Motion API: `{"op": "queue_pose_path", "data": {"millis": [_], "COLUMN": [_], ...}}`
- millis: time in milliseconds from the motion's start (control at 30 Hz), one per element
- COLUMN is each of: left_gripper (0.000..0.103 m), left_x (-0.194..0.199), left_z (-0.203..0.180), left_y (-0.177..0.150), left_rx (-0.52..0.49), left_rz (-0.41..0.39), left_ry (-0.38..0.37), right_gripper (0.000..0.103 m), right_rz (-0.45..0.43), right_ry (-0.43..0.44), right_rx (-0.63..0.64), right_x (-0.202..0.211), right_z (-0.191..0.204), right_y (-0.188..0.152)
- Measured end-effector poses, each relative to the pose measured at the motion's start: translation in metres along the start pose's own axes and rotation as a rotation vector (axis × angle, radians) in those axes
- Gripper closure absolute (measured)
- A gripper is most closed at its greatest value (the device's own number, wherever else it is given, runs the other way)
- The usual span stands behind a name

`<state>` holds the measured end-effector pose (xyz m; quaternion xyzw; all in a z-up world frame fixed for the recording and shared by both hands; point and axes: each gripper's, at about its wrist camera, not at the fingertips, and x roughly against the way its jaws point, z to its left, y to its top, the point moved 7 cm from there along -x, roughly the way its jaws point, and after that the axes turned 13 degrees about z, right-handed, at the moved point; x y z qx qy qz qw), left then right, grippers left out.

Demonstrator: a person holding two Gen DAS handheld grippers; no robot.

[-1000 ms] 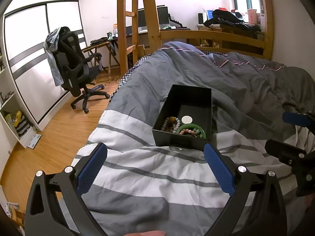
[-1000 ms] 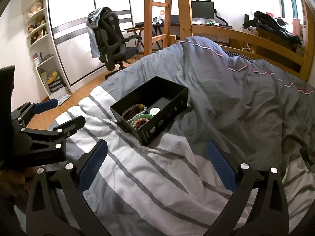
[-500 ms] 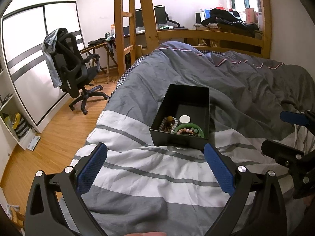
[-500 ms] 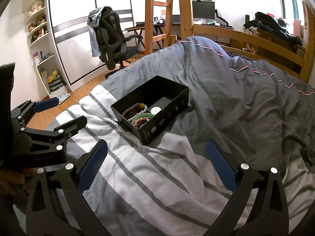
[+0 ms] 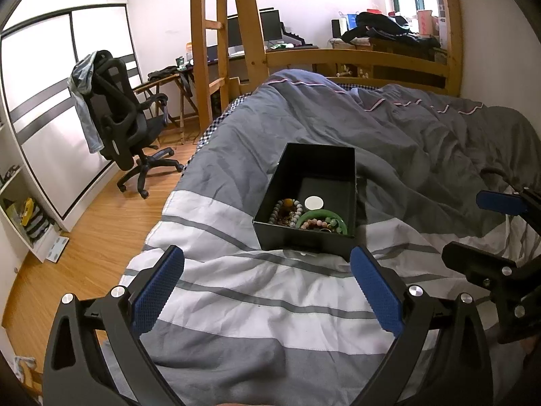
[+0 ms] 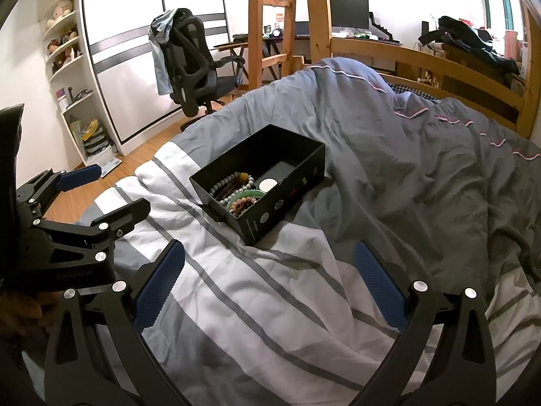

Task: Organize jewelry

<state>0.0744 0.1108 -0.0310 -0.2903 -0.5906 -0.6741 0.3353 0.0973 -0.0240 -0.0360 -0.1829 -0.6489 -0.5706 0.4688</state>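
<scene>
A bed with a grey and white striped duvet [image 5: 257, 291] fills most of both views; the cover is rumpled, with darker grey folds toward the far end. A wooden bed frame [image 5: 355, 59] borders it at the back, and a wooden ladder [image 5: 206, 44] rises at the left. A black office chair [image 5: 121, 125] with a garment draped over its back stands on the wood floor, well apart from the bed.

A black open box [image 5: 306, 242] rests on the duvet near the middle of the bed, at the boundary of the striped and plain grey areas. Its contents lie bunched at the near end: a green bangle [image 5: 323, 216], a beaded bracelet [image 5: 287, 208] with an amber bead, a pinkish bead strand touching the bangle, and a white round disc [image 5: 313, 202] just behind them. The far half of the box shows only its dark floor.

The left gripper [image 5: 267, 291] hangs above the striped cover, just short of the box, fingers spread wide and holding nothing. The right gripper [image 6: 268, 287] is likewise spread wide and empty, near the box's corner.
</scene>
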Motion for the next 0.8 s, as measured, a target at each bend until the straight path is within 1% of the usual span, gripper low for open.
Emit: {"op": "queue_pose_path", "data": {"millis": [800], "left_gripper": [0.006], "left_x": [0.0], "left_z": [-0.0016], "left_y": [0.0004], "left_rx": [-0.014], "left_rz": [0.005], "left_ry": [-0.002], "right_gripper": [0.004], "right_rz": [0.003], "right_ry": [0.0], "right_rx": [0.0], "right_x": [-0.0012], "right_z": [0.0006], "right_y": [-0.0007]}}
